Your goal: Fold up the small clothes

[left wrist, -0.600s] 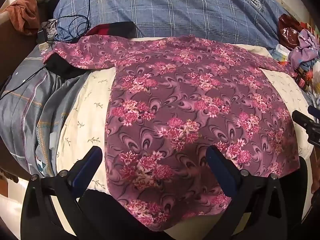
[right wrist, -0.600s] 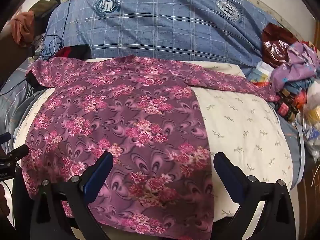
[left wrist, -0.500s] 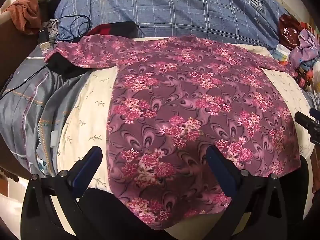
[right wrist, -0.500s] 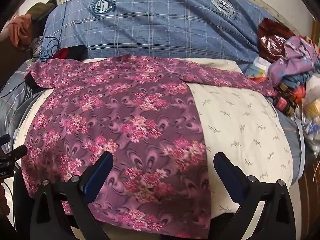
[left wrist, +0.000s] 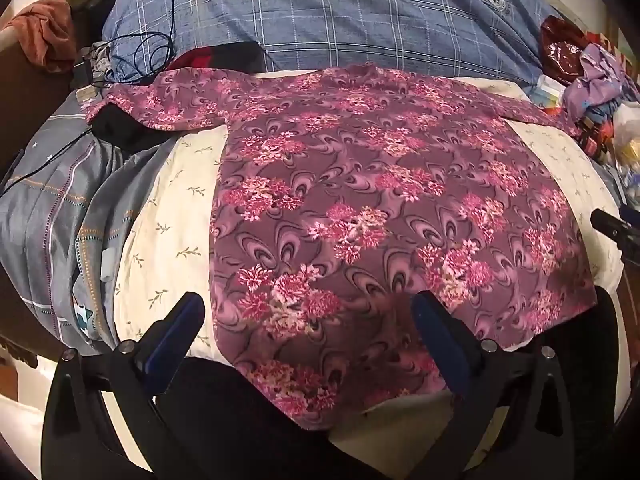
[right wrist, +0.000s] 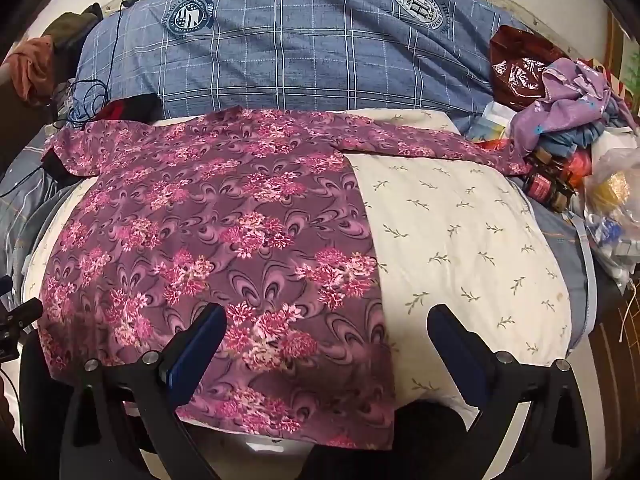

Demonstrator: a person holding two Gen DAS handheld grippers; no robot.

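A purple long-sleeved top with pink flowers (left wrist: pixel 360 208) lies spread flat on a cream pillow (left wrist: pixel 168 216), sleeves out to both sides. It also shows in the right wrist view (right wrist: pixel 224 232). My left gripper (left wrist: pixel 308 320) is open and empty, hovering over the top's lower left hem. My right gripper (right wrist: pixel 326 328) is open and empty over the top's lower right edge, one finger over the fabric, the other over the bare pillow (right wrist: pixel 460 248). The right gripper's tip shows at the left view's right edge (left wrist: pixel 612 228).
A blue plaid blanket (left wrist: pixel 360 20) lies behind the top. Grey bedding (left wrist: pixel 52 216) and cables (left wrist: pixel 136 56) are on the left. A heap of clothes, bags and small bottles (right wrist: pixel 560 152) sits on the right.
Both grippers have drifted slightly; the top sits a little further right in the left view and left in the right view. Both stay open. The top has not moved.
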